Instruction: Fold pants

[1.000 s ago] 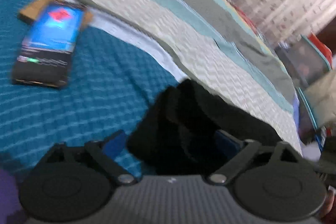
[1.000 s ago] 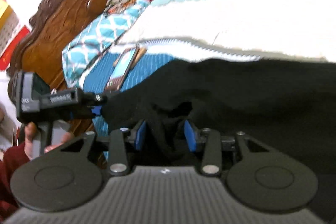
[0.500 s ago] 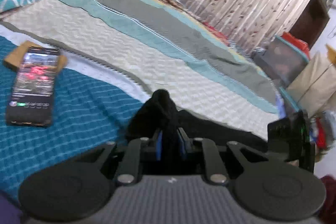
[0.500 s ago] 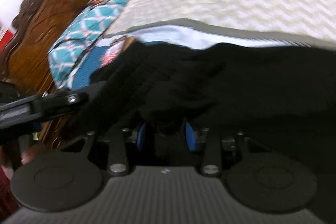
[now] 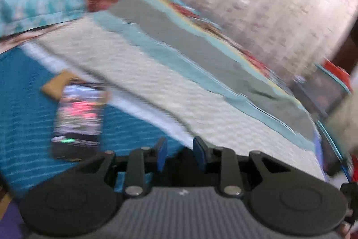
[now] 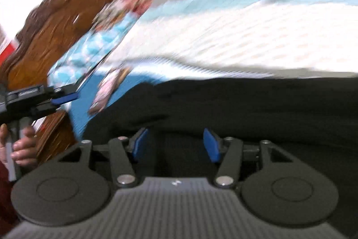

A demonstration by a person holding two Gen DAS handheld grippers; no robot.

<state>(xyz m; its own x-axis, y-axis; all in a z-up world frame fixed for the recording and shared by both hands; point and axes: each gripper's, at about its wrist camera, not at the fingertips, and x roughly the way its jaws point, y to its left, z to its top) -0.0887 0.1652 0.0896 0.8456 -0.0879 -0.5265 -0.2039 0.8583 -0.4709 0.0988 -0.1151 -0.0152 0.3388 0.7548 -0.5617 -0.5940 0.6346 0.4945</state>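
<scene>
- While both jaws open empty, left gripper (image 5: 177, 152) narrowly and right gripper (image 6: 175, 145) wider, we let the black fabric pants (image 6: 246, 104) settle flat on the bed (image 6: 246, 37).
- We smooth the fold before regrasping.

Black fabric pants (image 6: 246, 104) lie on the striped woven bedspread (image 6: 223, 48); slab-shaped smartphone (image 5: 78, 118) left of them, carved wooden headboard (image 6: 56, 33) beyond.

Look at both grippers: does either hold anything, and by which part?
Nothing is held. The left gripper and right gripper are both opening with nothing pinched; the black pants lie on the bed.
</scene>
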